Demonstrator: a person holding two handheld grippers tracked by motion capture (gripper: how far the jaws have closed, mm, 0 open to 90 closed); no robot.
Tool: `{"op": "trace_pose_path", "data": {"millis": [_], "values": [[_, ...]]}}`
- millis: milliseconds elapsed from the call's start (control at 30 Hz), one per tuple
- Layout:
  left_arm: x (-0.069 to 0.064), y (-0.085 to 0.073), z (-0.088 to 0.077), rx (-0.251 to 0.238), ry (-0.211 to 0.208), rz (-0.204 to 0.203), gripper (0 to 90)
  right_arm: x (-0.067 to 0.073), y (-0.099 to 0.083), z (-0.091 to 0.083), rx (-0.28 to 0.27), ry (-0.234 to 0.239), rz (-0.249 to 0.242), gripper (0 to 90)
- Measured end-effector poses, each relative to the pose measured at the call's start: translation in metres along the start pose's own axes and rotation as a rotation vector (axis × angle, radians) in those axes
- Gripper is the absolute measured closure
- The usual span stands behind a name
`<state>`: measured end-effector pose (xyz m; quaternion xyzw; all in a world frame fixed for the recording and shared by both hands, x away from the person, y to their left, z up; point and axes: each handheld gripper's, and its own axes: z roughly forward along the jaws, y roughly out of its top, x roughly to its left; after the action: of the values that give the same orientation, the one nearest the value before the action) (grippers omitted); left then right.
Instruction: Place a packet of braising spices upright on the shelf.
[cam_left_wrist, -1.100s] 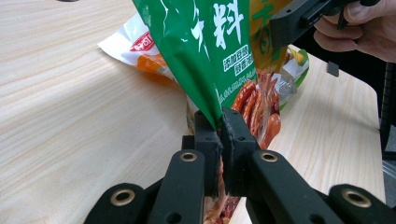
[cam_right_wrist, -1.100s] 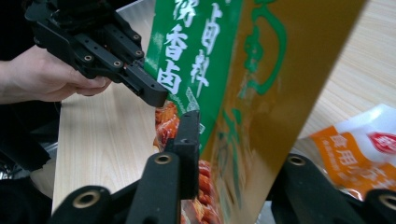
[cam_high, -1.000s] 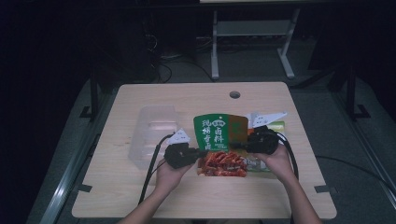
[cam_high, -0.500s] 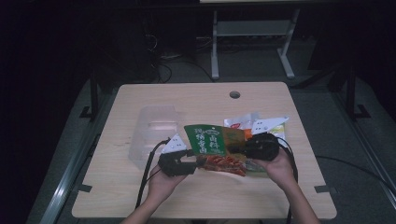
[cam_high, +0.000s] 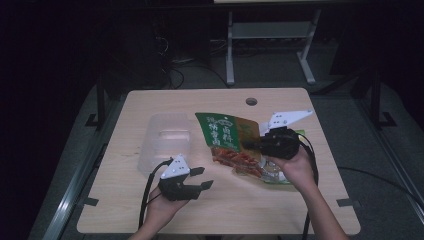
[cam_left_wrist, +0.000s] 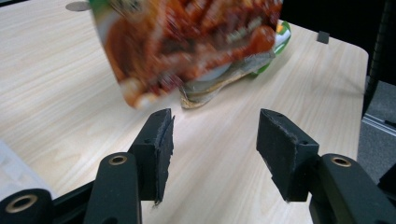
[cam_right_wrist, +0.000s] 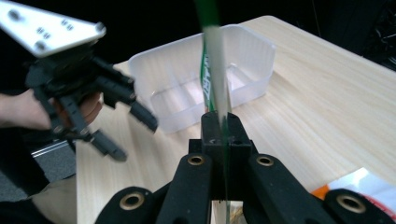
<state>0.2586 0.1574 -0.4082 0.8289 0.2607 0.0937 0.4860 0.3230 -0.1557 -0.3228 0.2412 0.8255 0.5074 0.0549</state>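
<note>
The table (cam_high: 150, 210) is pale wood, and on its left half sits a clear plastic tub (cam_high: 167, 142), open side up and with nothing in it that I can see. Over the middle hangs the snack packet (cam_high: 227, 142), green at the top with a picture of red food below, lifted by one edge and tilted so its lower end droops toward a second packet (cam_high: 272, 172) lying flat under my right hand. My right gripper (cam_high: 257, 145) is clamped on the thin edge of the lifted packet; from its own camera the film runs straight up between the closed jaws. My left gripper (cam_high: 204, 179) has just been opening, its jaws now apart with nothing between them, held near the front edge of the table beside the tub.

I judge the packet light, soft and floppy, with slick film that could slide out of a one-sided pinch. The flat sealed edge looks the safest place to hold, not the puffy middle.
</note>
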Motion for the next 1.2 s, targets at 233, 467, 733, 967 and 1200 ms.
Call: {"op": "trace_pose_path", "data": {"millis": [233,467,733,967,1200], "values": [[-0.002,-0.008,-0.003,0.001,-0.021,0.017,43.2,-0.008,0.025,0.011,-0.009,-0.015,-0.001,90.0],[-0.003,-0.009,-0.006,0.001,-0.032,0.025,42.7,-0.014,0.053,0.031,-0.018,-0.02,-0.019,90.0],[-0.004,-0.01,-0.003,-0.003,-0.041,0.026,42.0,-0.018,0.084,0.061,-0.028,-0.001,-0.027,90.0],[-0.004,-0.011,-0.002,0.008,-0.047,0.026,41.6,-0.021,0.104,0.089,-0.03,0.013,-0.031,90.0],[-0.004,-0.01,-0.003,-0.005,-0.048,0.032,41.3,-0.021,0.12,0.112,-0.029,0.008,-0.042,90.0]]}}
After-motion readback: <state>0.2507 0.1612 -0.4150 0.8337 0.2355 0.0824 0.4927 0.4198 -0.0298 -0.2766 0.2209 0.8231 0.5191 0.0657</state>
